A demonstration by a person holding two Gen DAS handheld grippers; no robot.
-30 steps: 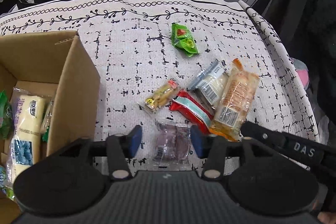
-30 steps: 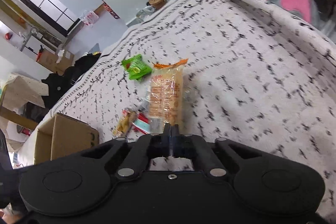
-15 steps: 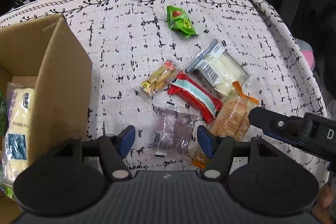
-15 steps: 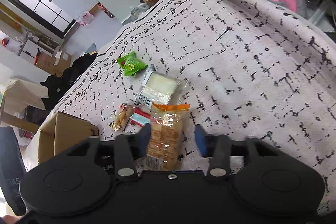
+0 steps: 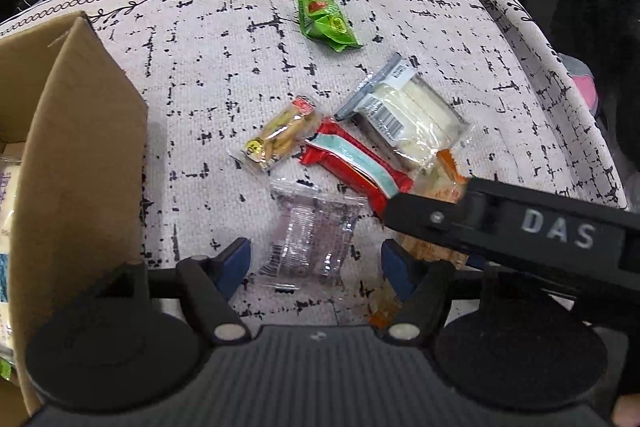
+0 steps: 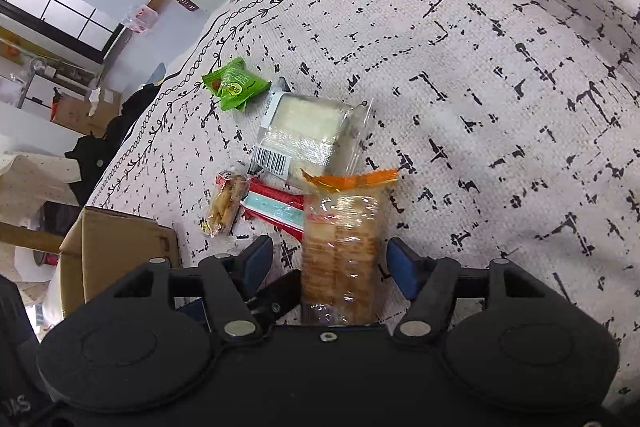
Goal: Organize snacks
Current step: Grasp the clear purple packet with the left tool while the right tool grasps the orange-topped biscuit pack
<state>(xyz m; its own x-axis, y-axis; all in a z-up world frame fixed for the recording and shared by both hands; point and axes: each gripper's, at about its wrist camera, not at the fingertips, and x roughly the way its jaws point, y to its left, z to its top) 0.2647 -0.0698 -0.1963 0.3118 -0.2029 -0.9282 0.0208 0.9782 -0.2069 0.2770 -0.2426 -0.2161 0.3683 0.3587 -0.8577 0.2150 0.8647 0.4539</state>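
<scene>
Partly done: some packets lie in the cardboard box (image 5: pixel 72 155), six remain on the cloth-covered counter (image 5: pixel 200 75); left gripper (image 5: pixel 316 259) fingers apart around the clear packet (image 5: pixel 308 239), right gripper (image 6: pixel 328 263) fingers apart around the orange-topped cracker pack (image 6: pixel 340 239).

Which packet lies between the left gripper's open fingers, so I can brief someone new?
Start at the cardboard box on the patterned cloth. Nearest the left gripper lies the clear purple packet. Unlike the red bar beside it, it is see-through with purplish contents.
</scene>
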